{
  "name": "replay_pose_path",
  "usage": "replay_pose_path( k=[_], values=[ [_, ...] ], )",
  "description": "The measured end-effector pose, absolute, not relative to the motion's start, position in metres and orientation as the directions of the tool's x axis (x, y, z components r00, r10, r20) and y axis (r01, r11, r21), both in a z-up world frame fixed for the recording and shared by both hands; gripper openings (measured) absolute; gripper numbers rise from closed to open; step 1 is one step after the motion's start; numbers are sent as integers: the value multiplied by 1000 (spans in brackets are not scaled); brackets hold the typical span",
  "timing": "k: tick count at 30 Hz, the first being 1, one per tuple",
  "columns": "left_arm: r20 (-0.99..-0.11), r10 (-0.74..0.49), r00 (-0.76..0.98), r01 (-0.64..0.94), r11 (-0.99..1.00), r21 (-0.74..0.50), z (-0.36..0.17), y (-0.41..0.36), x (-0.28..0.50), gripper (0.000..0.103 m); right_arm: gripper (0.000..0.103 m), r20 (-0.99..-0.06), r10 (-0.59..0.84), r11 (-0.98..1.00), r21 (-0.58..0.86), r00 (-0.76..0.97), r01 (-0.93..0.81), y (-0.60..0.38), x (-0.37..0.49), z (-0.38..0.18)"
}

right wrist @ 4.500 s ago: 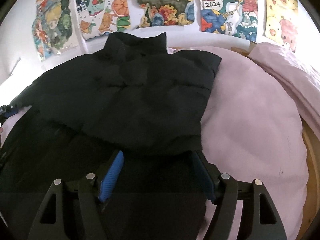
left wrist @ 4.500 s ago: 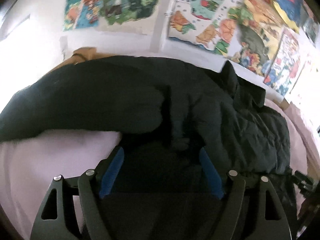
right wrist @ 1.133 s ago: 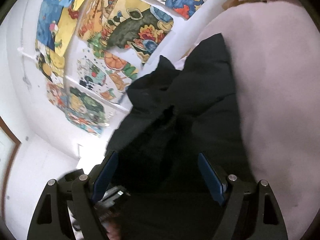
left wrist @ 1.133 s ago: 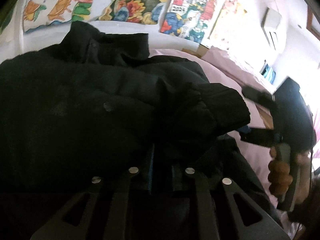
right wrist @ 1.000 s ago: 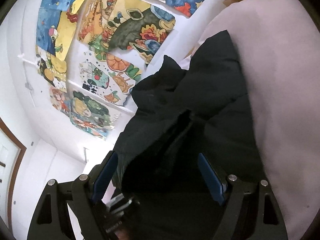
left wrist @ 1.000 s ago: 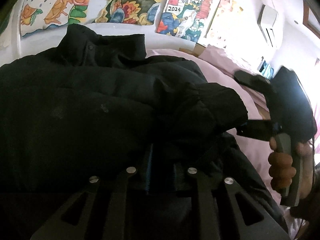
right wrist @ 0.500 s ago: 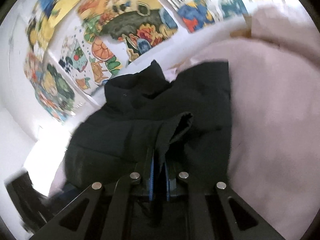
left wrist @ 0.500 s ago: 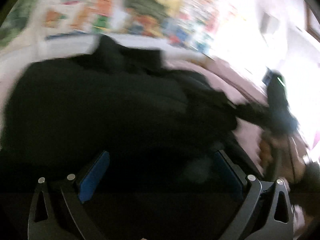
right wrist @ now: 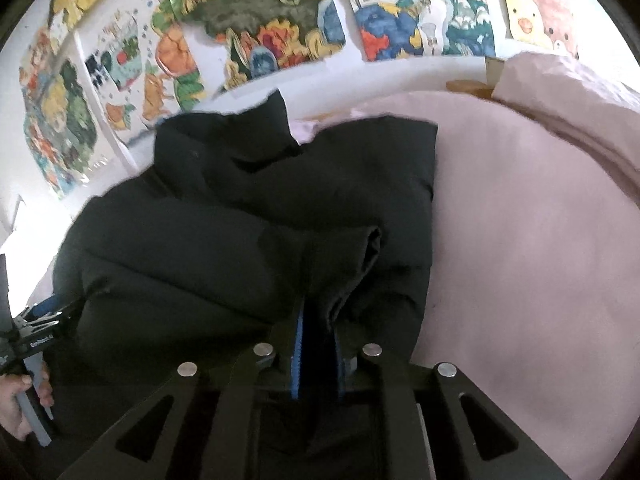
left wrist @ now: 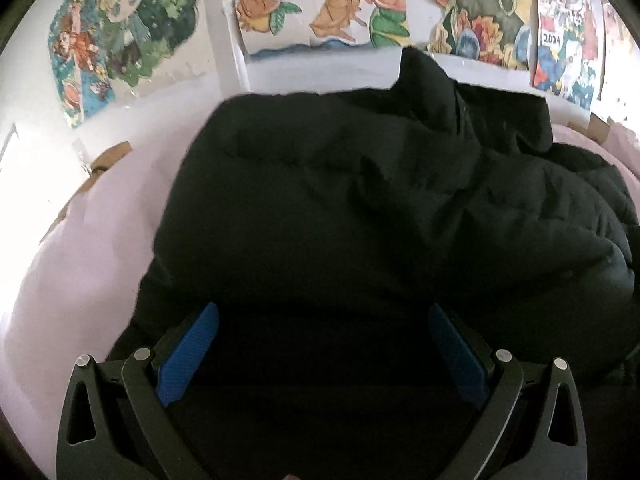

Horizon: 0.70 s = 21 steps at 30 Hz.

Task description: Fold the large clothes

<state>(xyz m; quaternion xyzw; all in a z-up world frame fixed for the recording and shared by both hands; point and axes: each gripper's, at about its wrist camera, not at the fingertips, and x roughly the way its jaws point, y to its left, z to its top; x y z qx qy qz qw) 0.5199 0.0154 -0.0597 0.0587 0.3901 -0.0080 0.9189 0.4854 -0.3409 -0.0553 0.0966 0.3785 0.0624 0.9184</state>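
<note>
Handover being seen here: the left gripper (left wrist: 322, 354), clamped on the sleeve cuff (right wrist: 352, 264) a sec ago, is now being held w/ jaws spread fully wide and nothing pinched between its blue pads (left wrist: 188, 354). The right gripper (right wrist: 318, 354), wide open a sec ago, is now being pressed onto that cuff; jaws nearly shut on the cloth and easing apart a touch, fabric still being caught between the pads. So the sleeve is being passed left to right, prob. so it's being drawn across the body toward the right edge. Fold judged only partly done; hem end is not being shown clearly.

The black puffer jacket (left wrist: 360, 208) is being kept on the pink bedsheet (right wrist: 540, 260), collar (right wrist: 260, 128) standing up toward the poster wall (left wrist: 320, 4), at the bed's far side. Jacket: quilted in soft horizontal puffs, matte, bulky, slumping in rounded folds. Cuff: thinner, crumpled, bunching upward from the pads. Sheet: smooth, lightly creased, w/ a pale pink duvet (right wrist: 568, 92) being piled at far right.

The person's hand (right wrist: 24, 404) is being seen at lower left of the right wrist view, on the other handle.
</note>
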Motion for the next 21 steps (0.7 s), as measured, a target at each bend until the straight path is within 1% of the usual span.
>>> replay_pose_path(
  k=[3, 4, 6, 7, 9, 10, 11, 12, 13, 14, 15, 16, 17, 20, 21],
  values=[
    [-733, 21, 680, 61, 994, 86, -67, 17, 521, 102, 15, -699, 178, 976, 216, 693, -33, -341, 487, -61],
    [-734, 15, 679, 59, 995, 76, -65, 25, 513, 102, 17, -696, 180, 975, 218, 696, -33, -341, 484, -58],
    [-739, 8, 673, 56, 997, 62, -56, 33, 509, 102, 26, -699, 166, 978, 209, 695, -24, -342, 476, -49],
    [-745, 1, 667, 54, 997, 49, -51, 39, 504, 102, 28, -700, 165, 979, 204, 695, -26, -343, 471, -44],
    [-754, -19, 656, 49, 999, 18, -42, 48, 493, 102, 43, -703, 171, 979, 197, 690, -41, -342, 458, -34],
    [-758, -29, 652, 46, 999, 2, -37, 52, 489, 102, 47, -703, 177, 979, 200, 688, -47, -342, 451, -27],
    [-760, -42, 648, 44, 999, -17, -30, 56, 481, 102, 53, -702, 183, 978, 204, 688, -52, -341, 445, -22],
    [-763, -51, 644, 42, 999, -32, -20, 61, 474, 102, 57, -703, 184, 977, 205, 687, -51, -341, 439, -16],
    [-766, -57, 640, 39, 998, -42, -9, 66, 465, 102, 57, -701, 193, 975, 216, 686, -53, -341, 431, -5],
    [-769, -61, 637, 38, 998, -47, -1, 67, 460, 102, 61, -698, 207, 971, 231, 686, -58, -340, 426, 2],
    [-773, -66, 631, 37, 998, -54, 11, 68, 454, 102, 68, -690, 220, 967, 246, 689, -63, -339, 421, 11],
    [-778, -75, 624, 41, 997, -64, 25, 68, 447, 102, 73, -672, 237, 962, 264, 701, -72, -338, 414, 24],
    [-780, -89, 619, 48, 996, -75, 38, 66, 442, 102, 80, -665, 243, 960, 271, 706, -74, -336, 412, 31],
    [-772, -143, 619, 72, 989, -126, 68, 58, 426, 102, 82, -666, 283, 948, 303, 690, -96, -326, 409, 58],
    [-776, -155, 611, 73, 988, -140, 79, 53, 424, 102, 85, -675, 293, 946, 307, 677, -104, -322, 410, 64]
  ],
)
